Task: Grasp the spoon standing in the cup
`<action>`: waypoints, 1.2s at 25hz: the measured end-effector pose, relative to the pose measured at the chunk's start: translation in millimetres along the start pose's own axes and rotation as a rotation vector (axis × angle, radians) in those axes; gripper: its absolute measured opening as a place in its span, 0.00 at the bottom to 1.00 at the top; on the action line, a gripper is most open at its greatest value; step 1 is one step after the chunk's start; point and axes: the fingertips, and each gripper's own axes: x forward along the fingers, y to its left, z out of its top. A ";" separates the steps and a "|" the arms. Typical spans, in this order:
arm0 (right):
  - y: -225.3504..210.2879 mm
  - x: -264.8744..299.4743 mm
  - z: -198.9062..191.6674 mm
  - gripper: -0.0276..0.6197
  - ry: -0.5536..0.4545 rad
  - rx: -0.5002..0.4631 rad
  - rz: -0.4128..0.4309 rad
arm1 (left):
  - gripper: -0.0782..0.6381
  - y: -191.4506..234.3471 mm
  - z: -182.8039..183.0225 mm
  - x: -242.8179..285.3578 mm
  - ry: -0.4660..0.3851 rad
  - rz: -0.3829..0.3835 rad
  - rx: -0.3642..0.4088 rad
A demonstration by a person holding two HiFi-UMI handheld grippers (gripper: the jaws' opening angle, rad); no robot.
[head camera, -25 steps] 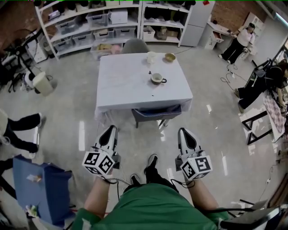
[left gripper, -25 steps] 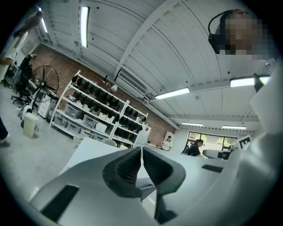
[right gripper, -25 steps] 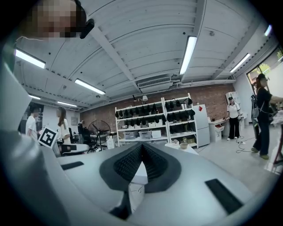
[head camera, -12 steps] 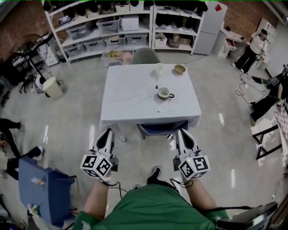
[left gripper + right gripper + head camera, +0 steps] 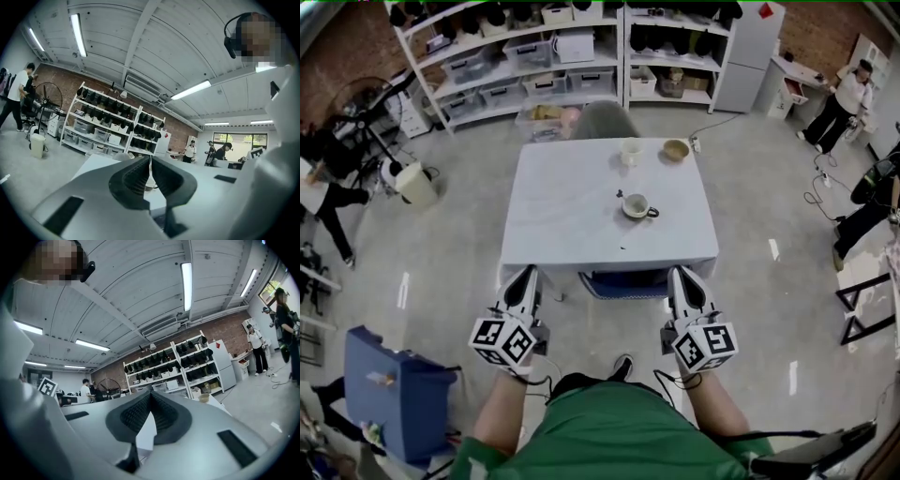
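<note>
A mug (image 5: 635,207) with a dark handle stands on the white-clothed table (image 5: 572,225), right of its middle. A spoon (image 5: 621,196) stands in it, leaning to the far left. Both grippers hang in front of my body, short of the table's near edge and well away from the mug. My left gripper (image 5: 525,277) has its jaws together with nothing between them, as the left gripper view (image 5: 150,160) also shows. My right gripper (image 5: 680,277) is likewise shut and empty (image 5: 150,394).
A pale cup (image 5: 631,150) and a tan bowl (image 5: 676,149) sit at the table's far edge. One chair (image 5: 624,282) is tucked under the near side, another (image 5: 605,120) stands at the far side. Shelves (image 5: 534,56) line the back wall. A blue bin (image 5: 389,394) stands at my left.
I have walked closer to the table, which now lies nearer below me. Both grippers keep their place before my body and stay shut.
</note>
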 end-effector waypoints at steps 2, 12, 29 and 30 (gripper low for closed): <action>-12.1 1.6 0.3 0.08 0.004 0.014 -0.006 | 0.15 -6.3 -2.4 11.2 0.012 0.000 0.000; -50.2 18.6 -4.0 0.08 -0.006 0.028 -0.032 | 0.15 -11.2 -11.6 63.5 0.028 -0.030 0.003; -76.7 160.1 7.0 0.08 -0.001 -0.032 -0.192 | 0.15 88.8 21.6 223.9 0.056 -0.167 -0.055; -77.0 173.2 6.3 0.08 -0.003 -0.036 -0.196 | 0.15 98.8 25.5 235.4 0.053 -0.172 -0.051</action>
